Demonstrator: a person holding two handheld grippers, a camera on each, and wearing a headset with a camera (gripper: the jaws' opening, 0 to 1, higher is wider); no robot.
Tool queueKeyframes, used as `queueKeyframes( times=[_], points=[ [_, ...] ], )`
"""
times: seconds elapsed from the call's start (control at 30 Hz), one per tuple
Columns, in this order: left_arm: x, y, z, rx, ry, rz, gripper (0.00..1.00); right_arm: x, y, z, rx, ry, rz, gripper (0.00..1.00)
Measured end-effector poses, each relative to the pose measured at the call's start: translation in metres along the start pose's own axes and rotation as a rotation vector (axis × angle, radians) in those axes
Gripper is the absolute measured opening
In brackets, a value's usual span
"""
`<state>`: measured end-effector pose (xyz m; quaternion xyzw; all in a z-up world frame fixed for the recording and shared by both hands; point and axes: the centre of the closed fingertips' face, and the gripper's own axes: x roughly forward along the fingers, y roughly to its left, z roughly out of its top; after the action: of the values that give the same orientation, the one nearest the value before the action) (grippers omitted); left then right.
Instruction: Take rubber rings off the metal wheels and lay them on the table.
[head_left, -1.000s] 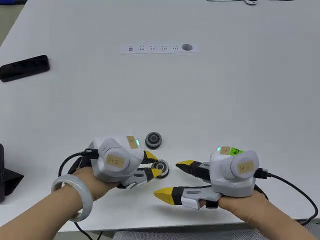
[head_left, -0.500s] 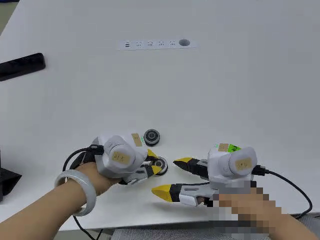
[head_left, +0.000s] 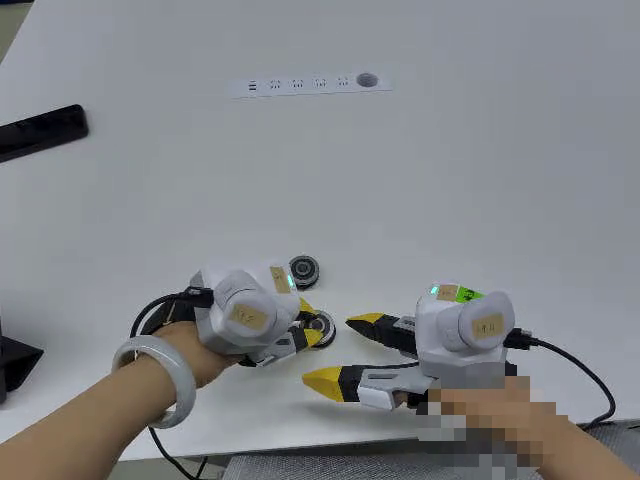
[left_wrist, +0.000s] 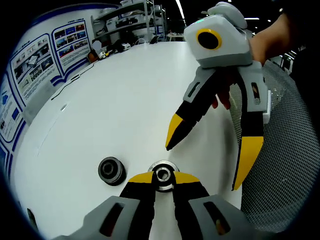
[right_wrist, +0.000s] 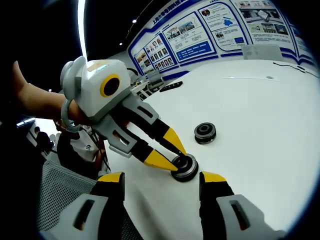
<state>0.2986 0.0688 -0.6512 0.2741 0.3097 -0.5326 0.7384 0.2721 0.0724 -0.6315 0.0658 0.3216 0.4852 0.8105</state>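
Left gripper (head_left: 312, 328) grips a metal wheel (head_left: 321, 326) on the table (head_left: 420, 180).
Right gripper (head_left: 333, 351) is just beside it, jaws wide apart; second wheel (head_left: 304, 270) lies near.

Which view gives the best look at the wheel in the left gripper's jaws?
The right gripper view: the gripped wheel sits nearly uncovered, edge and top both visible, with the left gripper pinching one side. In the left gripper view the yellow jaw tips overlap it; in the head view it is small and half hidden.
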Motion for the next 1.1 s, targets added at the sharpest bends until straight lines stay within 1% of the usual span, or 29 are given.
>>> queueKeyframes(
  times=[0.27, 0.3, 0.4, 0.57, 0.67, 1.0, 1.1],
  points=[
    [0.001, 0.001, 0.001, 0.035, 0.015, 0.004, 0.15, 0.0, 0.0, 0.0, 0.002, -0.003, 0.003, 0.61],
    [0.002, 0.001, 0.0, 0.035, 0.019, 0.004, 0.16, 0.001, 0.0, 0.001, 0.002, -0.005, 0.003, 0.61],
    [0.002, 0.0, 0.001, 0.033, 0.019, -0.003, 0.16, 0.001, -0.001, 0.001, 0.003, -0.005, 0.003, 0.61],
    [0.003, 0.001, 0.0, 0.035, 0.031, -0.007, 0.14, 0.001, -0.001, 0.001, 0.006, -0.007, 0.004, 0.61],
    [0.003, 0.001, 0.0, 0.031, 0.031, -0.011, 0.14, 0.001, -0.001, 0.003, 0.008, -0.012, 0.007, 0.61],
    [0.003, 0.002, -0.001, 0.017, 0.028, -0.022, 0.13, 0.004, -0.006, 0.011, 0.077, -0.041, 0.025, 0.61],
    [0.003, 0.002, -0.002, 0.012, 0.03, -0.025, 0.13, 0.005, -0.005, 0.011, 0.095, -0.037, 0.039, 0.61]
  ],
)
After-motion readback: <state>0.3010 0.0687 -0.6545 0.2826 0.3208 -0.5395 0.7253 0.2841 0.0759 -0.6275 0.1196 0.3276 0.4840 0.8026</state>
